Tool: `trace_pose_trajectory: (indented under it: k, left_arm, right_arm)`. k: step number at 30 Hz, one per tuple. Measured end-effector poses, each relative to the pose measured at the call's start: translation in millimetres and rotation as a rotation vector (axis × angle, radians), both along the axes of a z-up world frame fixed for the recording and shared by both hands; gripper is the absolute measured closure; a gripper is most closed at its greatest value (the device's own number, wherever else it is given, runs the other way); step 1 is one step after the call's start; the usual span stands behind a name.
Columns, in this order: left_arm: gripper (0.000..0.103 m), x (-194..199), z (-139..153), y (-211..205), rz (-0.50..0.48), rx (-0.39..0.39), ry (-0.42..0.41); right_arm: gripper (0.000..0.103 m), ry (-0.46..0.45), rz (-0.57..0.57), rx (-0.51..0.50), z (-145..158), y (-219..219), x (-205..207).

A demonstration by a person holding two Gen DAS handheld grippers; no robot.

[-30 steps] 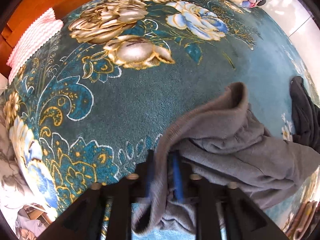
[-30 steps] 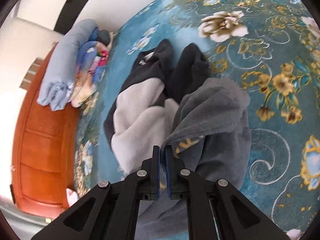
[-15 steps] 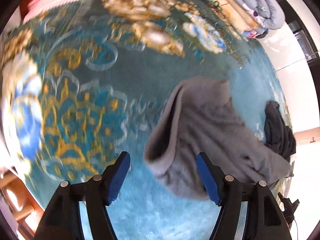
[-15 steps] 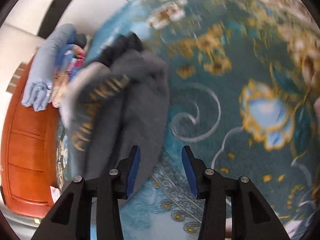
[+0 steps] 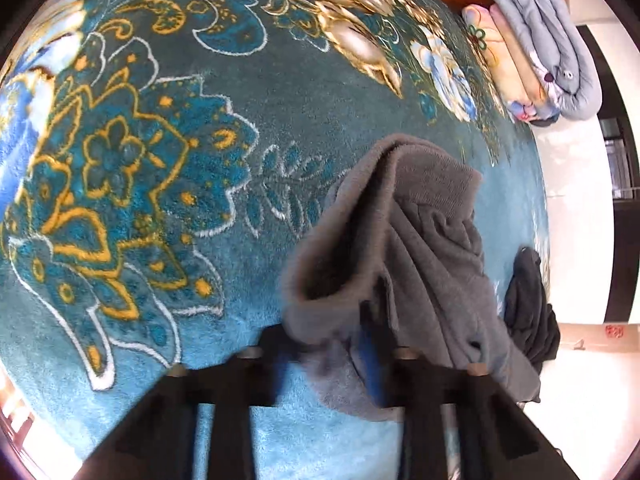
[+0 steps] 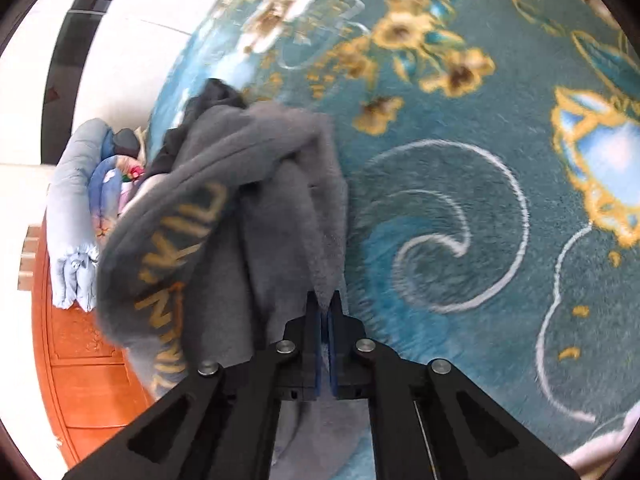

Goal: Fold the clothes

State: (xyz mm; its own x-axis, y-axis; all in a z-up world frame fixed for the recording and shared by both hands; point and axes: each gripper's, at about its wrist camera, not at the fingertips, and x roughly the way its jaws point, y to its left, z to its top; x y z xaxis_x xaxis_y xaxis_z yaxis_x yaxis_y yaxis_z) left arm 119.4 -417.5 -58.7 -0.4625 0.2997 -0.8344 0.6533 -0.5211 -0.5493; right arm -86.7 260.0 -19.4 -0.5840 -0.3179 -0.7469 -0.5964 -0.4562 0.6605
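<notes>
Partly hidden: left gripper (image 5: 332,344) under grey garment (image 5: 420,232) | closure unclear

Left gripper (image 5: 332,344): fingers partly apart, grey cloth bunched between them, blurred; whether clamped cannot tell. Right gripper (image 6: 325,312): blue pads pressed together, pinching fabric edge at tips.

Teal floral blanket (image 5: 280,112): grey garment (image 5: 432,232), dark garment (image 5: 528,312), folded quilts (image 5: 536,40).
</notes>
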Motion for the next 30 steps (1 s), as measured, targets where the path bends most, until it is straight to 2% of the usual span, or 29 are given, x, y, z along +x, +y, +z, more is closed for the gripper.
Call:
trace_pose_trajectory:
  k: [1,4,7,11,13,14,18,22,23,26,28,30]
  left_arm:
    - [0.091,-1,4,-1,0.000,-0.014,0.004]
    - [0.092,-4,22,-4,-0.024,-0.044,0.044]
    - [0.093,-9,58,-6,-0.081,-0.108,0.123]
    - [0.093,2,108,-26,-0.111,-0.187,0.237]
    - [0.093,11,116,-39,-0.123,-0.238,0.221]
    - [0.093,12,109,-43,-0.129,-0.261,0.180]
    - [0.093,17,70,-56,-0.143,-0.310,0.017]
    - [0.094,35,51,-56,-0.118,-0.308,-0.028]
    - [0.094,38,51,-57,-0.109,-0.302,-0.031]
    - [0.094,37,57,-56,-0.103,-0.311,-0.021]
    - [0.094,35,60,-54,-0.103,-0.320,-0.015]
    - [0.094,35,61,-53,-0.101,-0.321,-0.016]
  right_arm:
    - [0.102,0.010,-0.002,0.013,8,-2,2]
    - [0.102,0.075,-0.011,0.040,44,1,15]
    - [0.102,0.175,0.033,0.085,94,2,35]
    - [0.102,0.370,0.149,0.188,169,-10,104]
    - [0.102,0.377,0.246,0.247,182,-26,150]
    - [0.102,0.338,0.275,0.243,172,-31,166]
    - [0.102,0.109,0.338,0.148,97,-44,211]
    - [0.101,-0.120,0.396,0.051,22,-56,256]
    - [0.099,-0.150,0.398,0.046,15,-56,262]
    - [0.095,-0.123,0.397,0.040,28,-47,272]
    - [0.070,-0.105,0.382,0.040,34,-40,279]
    - [0.065,-0.106,0.335,0.033,30,-30,286]
